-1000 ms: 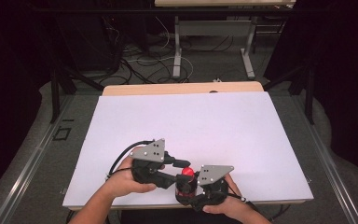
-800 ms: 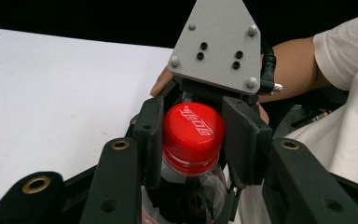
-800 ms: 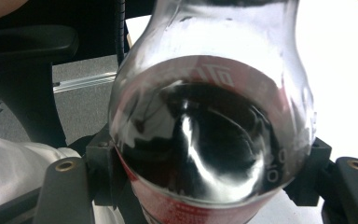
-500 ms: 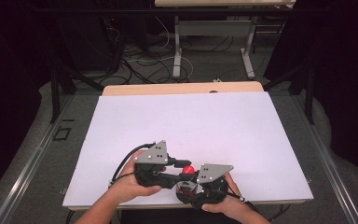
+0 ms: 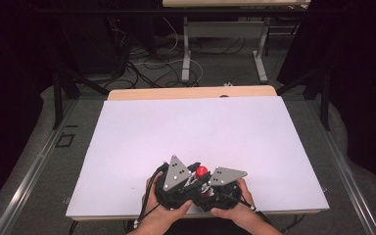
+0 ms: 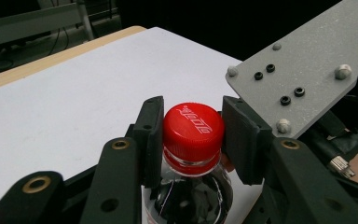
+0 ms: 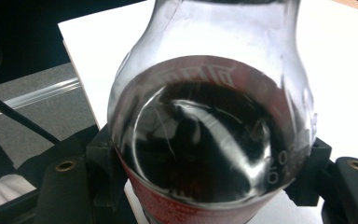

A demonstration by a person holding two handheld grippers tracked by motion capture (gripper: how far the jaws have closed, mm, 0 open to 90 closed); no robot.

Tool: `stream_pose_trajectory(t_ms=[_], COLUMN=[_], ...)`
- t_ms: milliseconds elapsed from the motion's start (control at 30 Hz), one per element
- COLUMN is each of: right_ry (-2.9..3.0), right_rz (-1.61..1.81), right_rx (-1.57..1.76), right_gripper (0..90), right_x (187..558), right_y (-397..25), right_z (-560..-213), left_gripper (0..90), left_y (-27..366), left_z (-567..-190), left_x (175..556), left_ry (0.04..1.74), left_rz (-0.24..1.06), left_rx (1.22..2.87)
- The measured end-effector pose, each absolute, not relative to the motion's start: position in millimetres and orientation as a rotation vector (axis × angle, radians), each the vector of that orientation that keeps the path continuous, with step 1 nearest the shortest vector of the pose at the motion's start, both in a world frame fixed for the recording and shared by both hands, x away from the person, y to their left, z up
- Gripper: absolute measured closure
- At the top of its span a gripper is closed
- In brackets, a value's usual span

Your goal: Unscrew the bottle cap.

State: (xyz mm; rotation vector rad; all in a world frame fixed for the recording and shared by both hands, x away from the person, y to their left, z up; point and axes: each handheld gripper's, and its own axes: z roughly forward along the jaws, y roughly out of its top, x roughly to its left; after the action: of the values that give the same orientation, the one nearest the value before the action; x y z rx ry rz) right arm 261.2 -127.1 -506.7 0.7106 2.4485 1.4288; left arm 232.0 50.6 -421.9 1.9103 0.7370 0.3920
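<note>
Left gripper view: the left claw [image 6: 193,140] has its pads pressed on the red cap [image 6: 193,125] of a bottle [image 6: 189,196] holding dark cola. The right claw [image 7: 209,163] clamps the bottle's body, at the white surface's [image 5: 191,127] near edge.

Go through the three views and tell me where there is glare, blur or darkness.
High view: white table evenly lit, surroundings dark, red cap small. Left gripper view: cap sharp between the left tool's jaws. Right gripper view: bottle very close and soft, with pale reflections on its dark cola.
</note>
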Motion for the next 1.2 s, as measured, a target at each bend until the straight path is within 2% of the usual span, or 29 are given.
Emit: stream_pose_trajectory(t_ms=[67, 233, 300, 367, 533, 800, 1000, 1200], right_ry=[2.449, 2.488, 2.483, 2.512, 2.524, 2.589, 2.625, 2.637], right_rz=[1.431, 1.467, 1.481, 1.483, 1.503, 1.532, 1.539, 1.526], right_rx=[0.709, 0.668, 0.659, 0.623, 0.545, 0.394, 0.33, 0.334], right_gripper=[29.1, 29.1, 29.1, 29.1, 29.1, 29.1, 29.1, 29.1], right_x=[261.0, 259.4, 259.0, 257.6, 253.9, 247.3, 244.7, 245.4], right_y=[-127.6, -126.9, -126.3, -125.9, -122.4, -118.3, -116.3, -116.2], right_z=[-506.2, -505.0, -505.2, -504.4, -504.6, -503.8, -503.9, -504.4], left_gripper=[53.2, 46.5, 46.0, 45.6, 46.1, 49.2, 56.1, 60.3], left_y=[53.6, 68.8, 76.1, 80.9, 86.4, 90.9, 90.3, 90.8], left_z=[-420.5, -409.4, -403.1, -398.7, -398.1, -409.4, -412.9, -413.6], left_x=[234.2, 242.0, 247.6, 250.5, 260.6, 275.9, 274.9, 273.2], left_ry=[0.718, 0.604, 0.509, 0.437, 0.26, 0.11, 0.048, 0.091], left_rz=[0.358, 0.256, 0.189, 0.179, 0.068, -0.144, -0.172, -0.142], left_rx=[1.916, 1.955, 1.997, 2.013, 2.072, 2.079, 2.101, 2.073])
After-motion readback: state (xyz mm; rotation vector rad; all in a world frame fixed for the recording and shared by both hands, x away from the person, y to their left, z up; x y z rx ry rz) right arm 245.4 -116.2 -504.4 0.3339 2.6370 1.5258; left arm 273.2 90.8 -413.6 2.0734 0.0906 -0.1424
